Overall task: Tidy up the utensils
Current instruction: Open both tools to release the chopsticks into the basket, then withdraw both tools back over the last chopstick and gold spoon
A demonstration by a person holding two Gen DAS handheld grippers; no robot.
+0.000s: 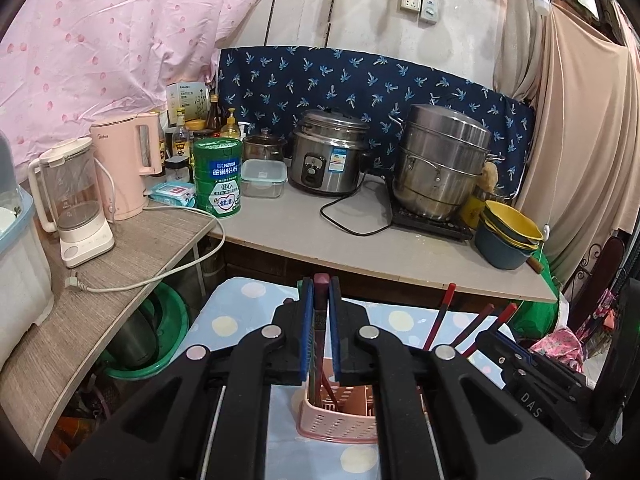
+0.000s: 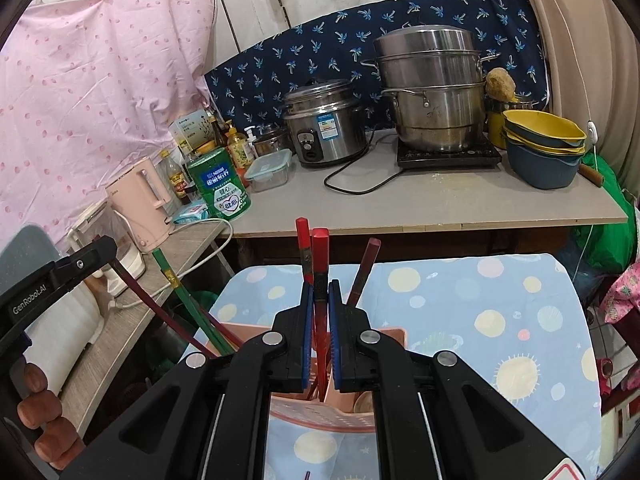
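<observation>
A table under a blue cloth with pastel dots (image 2: 460,304) fills the foreground. On it at 6 o'clock stands the pink perforated plastic utensil basket (image 1: 340,416). The left gripper (image 1: 320,292) clamps a dark maroon chopstick (image 1: 321,280) above it; the right gripper (image 2: 320,292) pinches a red chopstick (image 2: 320,256). At 12 o'clock sits a steel rice cooker (image 1: 326,156).

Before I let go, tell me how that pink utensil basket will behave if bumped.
The pink basket looks like thin perforated plastic, so probably light. Tall chopsticks lean out well above its rim, so it may tip. It sits on patterned cloth, which might bunch rather than let it slide.
</observation>
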